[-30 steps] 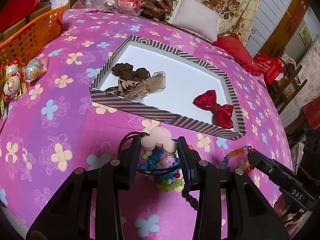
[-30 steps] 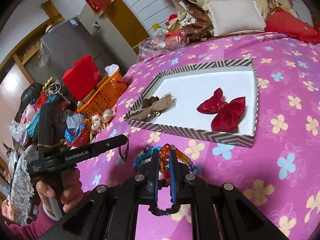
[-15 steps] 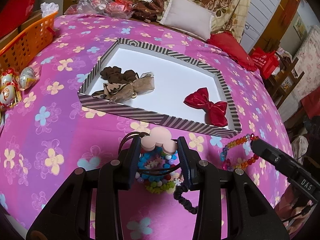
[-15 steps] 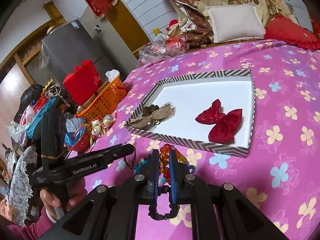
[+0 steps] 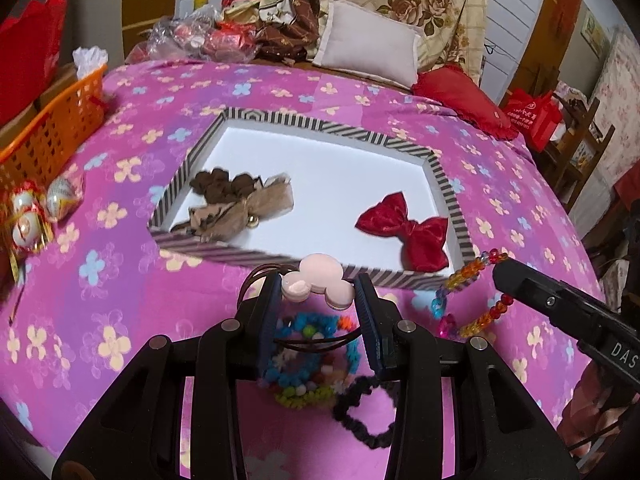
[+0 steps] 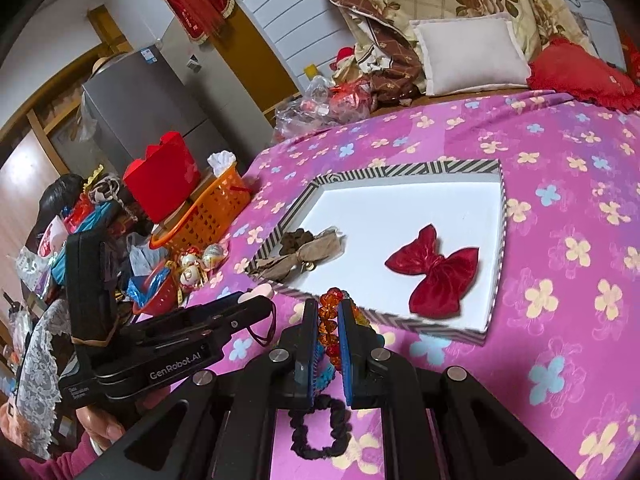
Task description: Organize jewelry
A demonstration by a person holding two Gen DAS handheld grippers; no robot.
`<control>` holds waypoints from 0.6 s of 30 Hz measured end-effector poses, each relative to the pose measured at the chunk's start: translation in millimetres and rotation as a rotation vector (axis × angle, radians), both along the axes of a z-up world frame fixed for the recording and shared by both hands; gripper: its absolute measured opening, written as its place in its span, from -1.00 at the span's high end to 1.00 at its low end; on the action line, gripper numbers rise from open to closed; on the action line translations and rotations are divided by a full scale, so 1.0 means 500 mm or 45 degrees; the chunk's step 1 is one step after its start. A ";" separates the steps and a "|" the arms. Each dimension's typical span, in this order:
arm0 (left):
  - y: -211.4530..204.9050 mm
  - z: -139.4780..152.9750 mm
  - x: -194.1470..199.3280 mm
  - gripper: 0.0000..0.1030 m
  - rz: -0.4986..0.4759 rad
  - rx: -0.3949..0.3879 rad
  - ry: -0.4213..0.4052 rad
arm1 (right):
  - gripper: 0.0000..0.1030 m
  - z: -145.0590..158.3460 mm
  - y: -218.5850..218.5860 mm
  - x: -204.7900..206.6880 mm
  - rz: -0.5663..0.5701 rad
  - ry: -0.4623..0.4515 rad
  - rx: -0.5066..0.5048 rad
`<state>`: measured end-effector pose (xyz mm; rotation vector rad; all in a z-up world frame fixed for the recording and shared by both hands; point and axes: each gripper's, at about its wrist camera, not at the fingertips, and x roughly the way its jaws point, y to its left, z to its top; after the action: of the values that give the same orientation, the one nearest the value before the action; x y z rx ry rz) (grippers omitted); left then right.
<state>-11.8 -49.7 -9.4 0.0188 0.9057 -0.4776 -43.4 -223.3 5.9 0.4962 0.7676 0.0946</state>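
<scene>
We see the striped tray (image 5: 452, 200) on the bed already holding a brown bow (image 5: 240, 208) and a red bow (image 5: 404, 232). Our left gripper (image 5: 316, 292) is clamped on a pink hair tie (image 5: 320, 280) just short of the tray, and our right gripper (image 6: 329, 320) is pinched on a bead bracelet (image 6: 330, 316). A beaded band (image 5: 312, 360) and black scrunchie (image 5: 364, 412) still lie on the cover.

Pink mouse-ear hair tie (image 5: 319, 282) and amber bead bracelet (image 6: 330, 322), lifted near striped tray (image 5: 412, 280).

On the bed (image 5: 132, 292) sits the tray (image 5: 448, 196); inside it, hair ties (image 5: 236, 204) lie left, a bow (image 5: 404, 228) right. A basket (image 5: 52, 132) stands off to the bed's left, pillows (image 5: 368, 48) behind the tray, and a scrunchie (image 6: 320, 428) lies nearest, before the tray.
</scene>
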 end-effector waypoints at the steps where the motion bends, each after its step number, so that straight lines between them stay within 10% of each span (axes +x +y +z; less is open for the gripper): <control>1: -0.004 0.003 0.004 0.30 0.001 0.002 -0.005 | 0.83 0.002 -0.004 0.005 -0.001 -0.001 -0.001; 18: -0.050 0.013 0.136 0.30 0.042 0.109 -0.054 | 0.83 -0.007 -0.066 0.107 -0.033 0.028 -0.065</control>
<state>56.2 -74.8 -3.1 0.0915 0.8830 -0.4066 10.0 -256.6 2.4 0.4592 0.7833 0.0452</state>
